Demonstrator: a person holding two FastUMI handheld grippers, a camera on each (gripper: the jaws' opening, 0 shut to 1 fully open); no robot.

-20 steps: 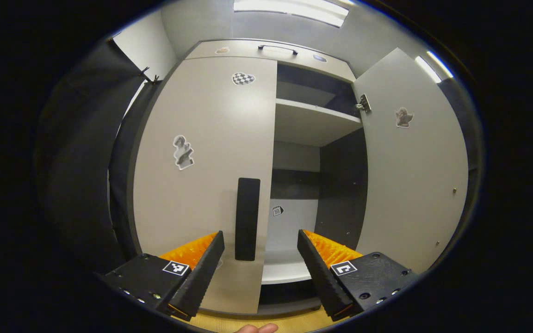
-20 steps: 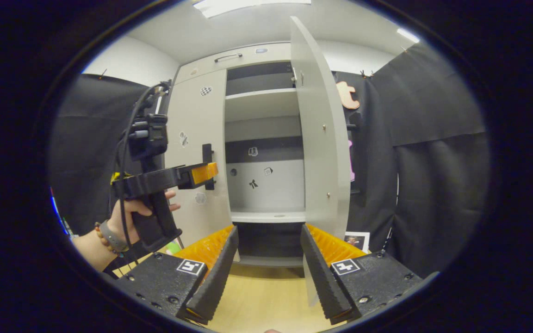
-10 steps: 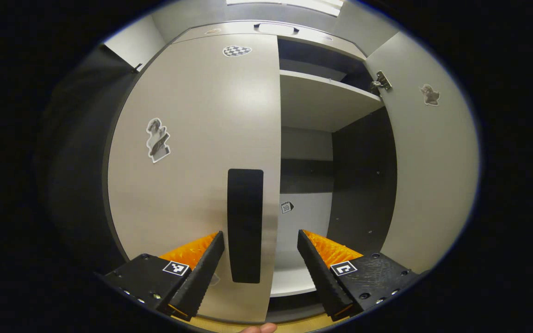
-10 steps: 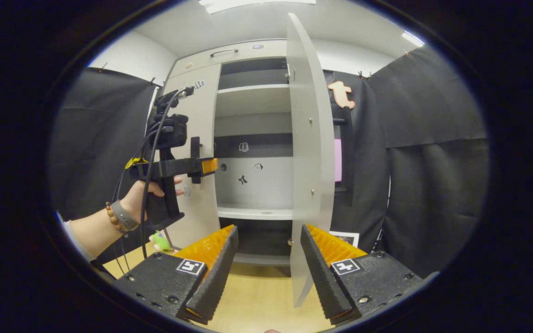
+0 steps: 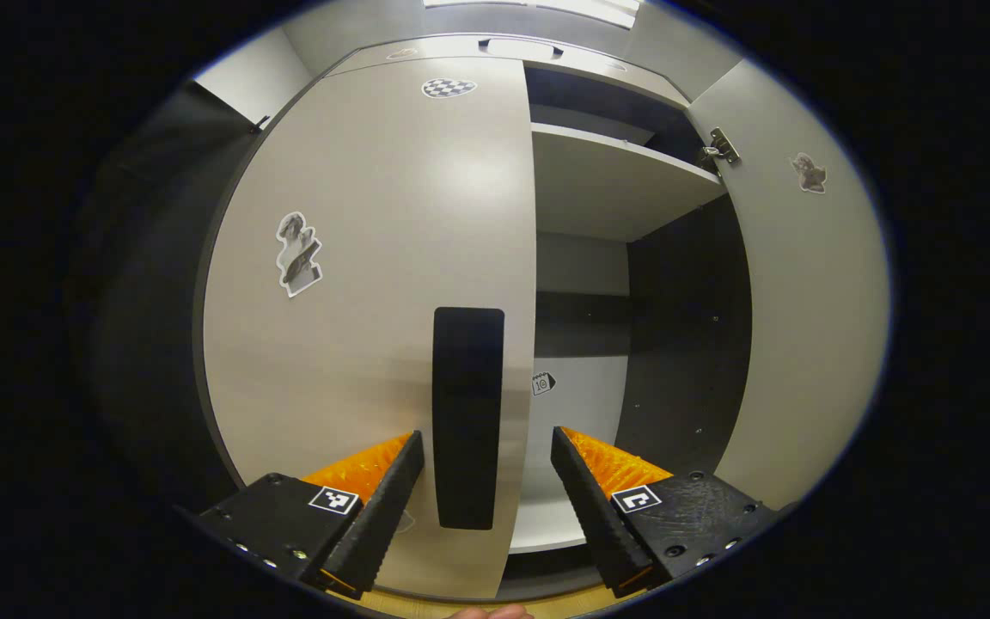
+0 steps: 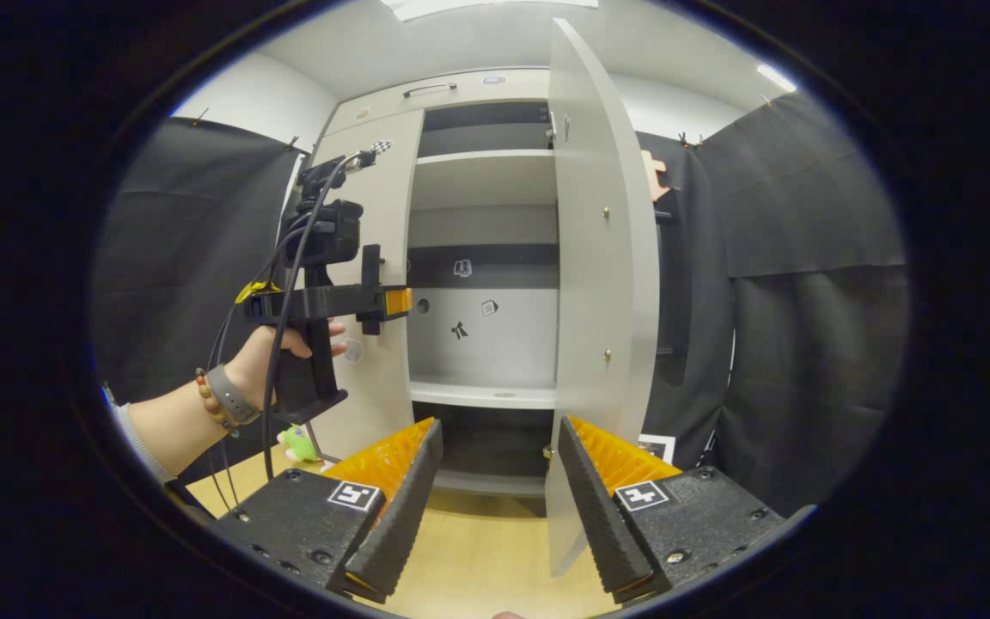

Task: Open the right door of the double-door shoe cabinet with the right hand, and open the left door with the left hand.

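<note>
Cabinet [image 6: 478, 249]: right door [image 6: 602, 284] swung wide, left door [image 5: 375, 292] closed.
Left door: black handle [image 5: 467, 417] near its free edge, standing between the fingers of the left gripper [image 5: 482, 499], which gapes, untouched. Advice: centre the handle, clench squarely on both sides, then pull along the hinge arc.
Right gripper [image 6: 495, 507]: released, empty, clear of the right door.
Obscured: the handle's depth between the fingers; left hinges; cabinet's lower section.
</note>
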